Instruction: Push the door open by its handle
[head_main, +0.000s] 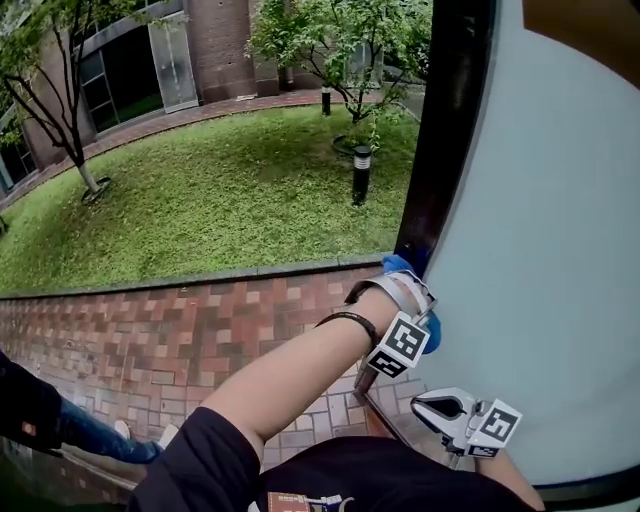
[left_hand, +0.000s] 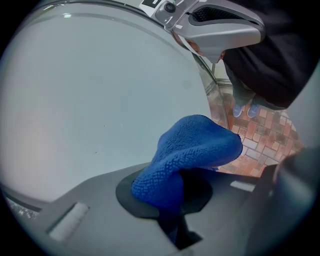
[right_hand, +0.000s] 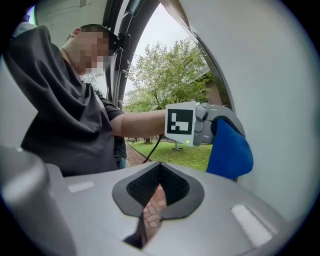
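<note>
The door (head_main: 540, 250) is a pale frosted glass panel with a dark edge frame (head_main: 445, 130), and it fills the right of the head view. No handle shows in any view. My left gripper (head_main: 418, 295) is shut on a bunched blue cloth (head_main: 432, 330) and holds it against the glass near the door's edge. In the left gripper view the cloth (left_hand: 192, 150) sticks out from the jaws (left_hand: 165, 200) towards the pane (left_hand: 90, 100). My right gripper (head_main: 425, 405) hangs lower, close to the glass, with its jaws shut on nothing (right_hand: 159, 170). It looks at the left gripper (right_hand: 210, 125) and the cloth (right_hand: 230, 150).
Beyond the doorway lie red brick paving (head_main: 150, 340), a lawn (head_main: 220, 190), a black bollard lamp (head_main: 361, 175), trees and a brick building. A leg in jeans (head_main: 90, 435) shows at the lower left. My left forearm (head_main: 300, 370) reaches across the opening.
</note>
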